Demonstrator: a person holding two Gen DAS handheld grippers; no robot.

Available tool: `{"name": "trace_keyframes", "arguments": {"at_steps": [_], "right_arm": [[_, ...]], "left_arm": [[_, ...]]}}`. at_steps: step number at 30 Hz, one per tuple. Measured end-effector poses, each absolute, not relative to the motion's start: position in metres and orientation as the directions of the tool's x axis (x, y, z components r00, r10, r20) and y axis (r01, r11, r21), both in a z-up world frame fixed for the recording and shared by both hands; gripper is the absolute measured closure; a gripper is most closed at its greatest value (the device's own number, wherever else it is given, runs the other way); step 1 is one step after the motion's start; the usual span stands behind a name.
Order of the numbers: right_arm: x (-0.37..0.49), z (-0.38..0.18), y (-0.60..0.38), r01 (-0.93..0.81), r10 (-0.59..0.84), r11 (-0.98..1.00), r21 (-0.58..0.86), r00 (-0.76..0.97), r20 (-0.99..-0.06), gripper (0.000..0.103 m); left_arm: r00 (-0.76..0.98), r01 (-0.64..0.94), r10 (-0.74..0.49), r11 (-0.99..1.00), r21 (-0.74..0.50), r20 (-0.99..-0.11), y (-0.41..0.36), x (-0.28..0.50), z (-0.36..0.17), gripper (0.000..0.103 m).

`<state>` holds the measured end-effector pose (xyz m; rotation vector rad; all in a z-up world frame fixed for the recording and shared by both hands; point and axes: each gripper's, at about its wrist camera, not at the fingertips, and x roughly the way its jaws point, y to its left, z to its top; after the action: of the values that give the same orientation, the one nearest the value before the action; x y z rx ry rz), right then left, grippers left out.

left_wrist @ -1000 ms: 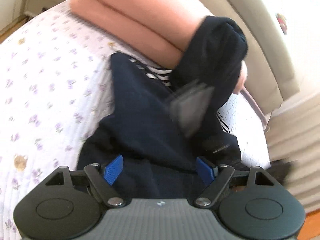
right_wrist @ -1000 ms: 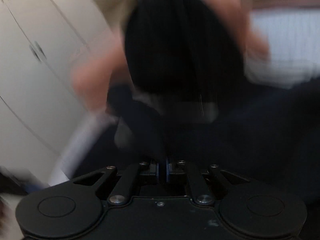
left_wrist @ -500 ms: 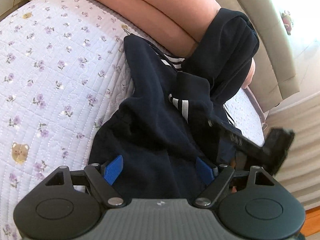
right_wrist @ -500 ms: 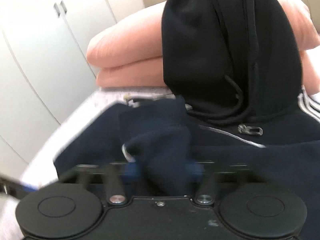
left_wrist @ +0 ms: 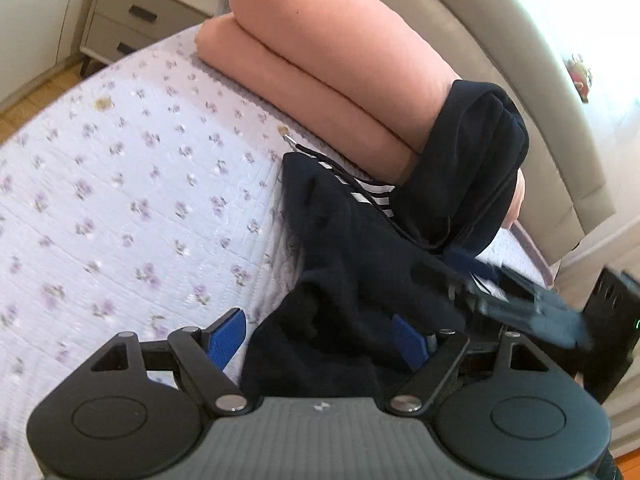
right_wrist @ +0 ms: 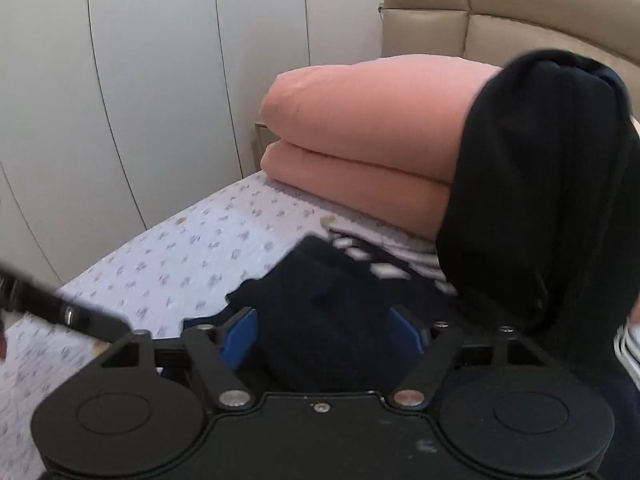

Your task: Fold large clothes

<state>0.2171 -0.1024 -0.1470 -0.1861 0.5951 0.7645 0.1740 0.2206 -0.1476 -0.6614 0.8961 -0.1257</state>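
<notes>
Black hand-held gripper (left_wrist: 320,340), blue pads (left_wrist: 226,338)

Open floral bedspread (left_wrist: 120,208) lies left of the navy hoodie (left_wrist: 360,264); folded pink duvet (left_wrist: 332,64) blocks the headboard (left_wrist: 532,92) side.

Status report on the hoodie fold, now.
Left hand-held gripper open over navy hoodie, nothing gripped. Right hand-held gripper jaws just opened, cloth released. Hood draped up against pink folded duvet, in the way.
</notes>
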Motion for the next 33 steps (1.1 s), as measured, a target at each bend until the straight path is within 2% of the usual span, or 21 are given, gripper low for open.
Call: {"name": "trace_keyframes", "arguments": {"at_steps": [4,7,9,11,12,13,14,16,19,21,23,25,26,28,30,31,33], "right_arm": [[0.222,-0.139,-0.18,-0.586,0.565,0.794,0.162,0.613,-0.552,0.011],[0.234,-0.145,-0.26,-0.356,0.384,0.919,0.167,0.72,-0.578,0.007],[0.238,-0.165,-0.314,-0.21,0.251,0.968,0.141,0.738,-0.626,0.006],[0.24,-0.201,-0.351,-0.123,0.158,0.987,0.102,0.649,-0.744,0.005],[0.237,-0.224,-0.367,-0.099,0.151,0.988,0.115,0.587,-0.795,0.0],[0.226,-0.233,-0.38,-0.115,0.217,0.976,0.185,0.609,-0.763,0.0],[0.216,-0.23,-0.385,-0.127,0.229,0.973,0.194,0.638,-0.735,0.0],[0.213,-0.218,-0.378,-0.11,0.181,0.983,0.144,0.618,-0.765,0.002],[0.202,-0.18,-0.365,-0.192,0.249,0.968,0.159,0.722,-0.645,0.001],[0.206,-0.164,-0.34,-0.265,0.313,0.949,0.171,0.734,-0.603,0.0],[0.215,-0.165,-0.315,-0.313,0.341,0.937,0.157,0.714,-0.611,0.001],[0.227,-0.18,-0.293,-0.338,0.331,0.934,0.117,0.693,-0.641,0.001],[0.233,-0.194,-0.285,-0.339,0.311,0.936,0.093,0.676,-0.668,0.001],[0.242,-0.224,-0.275,-0.317,0.232,0.948,0.03,0.622,-0.747,0.0],[0.228,-0.228,-0.277,-0.374,0.254,0.927,-0.017,0.661,-0.706,0.0],[0.227,-0.226,-0.271,-0.391,0.243,0.92,-0.039,0.646,-0.724,0.0],[0.234,-0.207,-0.267,-0.401,0.238,0.915,-0.046,0.628,-0.741,0.003]], "left_arm": [[0.612,-0.164,-0.377,0.8,-0.577,-0.696,0.218,0.173,-0.149,0.02],[0.599,-0.173,-0.405,0.777,-0.605,-0.691,0.212,0.173,-0.155,0.02],[0.588,-0.162,-0.428,0.769,-0.618,-0.686,0.204,0.173,-0.157,0.02],[0.586,-0.142,-0.428,0.782,-0.607,-0.688,0.196,0.174,-0.157,0.02],[0.582,-0.127,-0.427,0.793,-0.596,-0.692,0.191,0.177,-0.155,0.02],[0.574,-0.104,-0.424,0.81,-0.577,-0.7,0.186,0.181,-0.152,0.02],[0.566,-0.079,-0.42,0.829,-0.554,-0.709,0.181,0.185,-0.149,0.02],[0.562,-0.017,-0.393,0.874,-0.485,-0.728,0.17,0.198,-0.139,0.02],[0.55,0.072,-0.367,0.916,-0.396,-0.75,0.153,0.227,-0.131,0.014],[0.566,0.054,-0.33,0.929,-0.366,-0.755,0.15,0.245,-0.133,0.014],[0.581,0.009,-0.333,0.915,-0.404,-0.743,0.158,0.263,-0.142,0.014],[0.58,0.0,-0.396,0.874,-0.486,-0.711,0.169,0.275,-0.159,0.014],[0.578,-0.02,-0.376,0.881,-0.473,-0.725,0.173,0.279,-0.166,0.014],[0.504,-0.082,-0.252,0.938,-0.336,-0.826,0.177,0.283,-0.184,0.014],[0.533,-0.011,-0.291,0.936,-0.351,-0.794,0.182,0.271,-0.188,0.012],[0.52,0.004,-0.298,0.938,-0.346,-0.8,0.183,0.267,-0.185,0.013],[0.511,0.035,-0.303,0.942,-0.332,-0.804,0.179,0.265,-0.172,0.02]]}}
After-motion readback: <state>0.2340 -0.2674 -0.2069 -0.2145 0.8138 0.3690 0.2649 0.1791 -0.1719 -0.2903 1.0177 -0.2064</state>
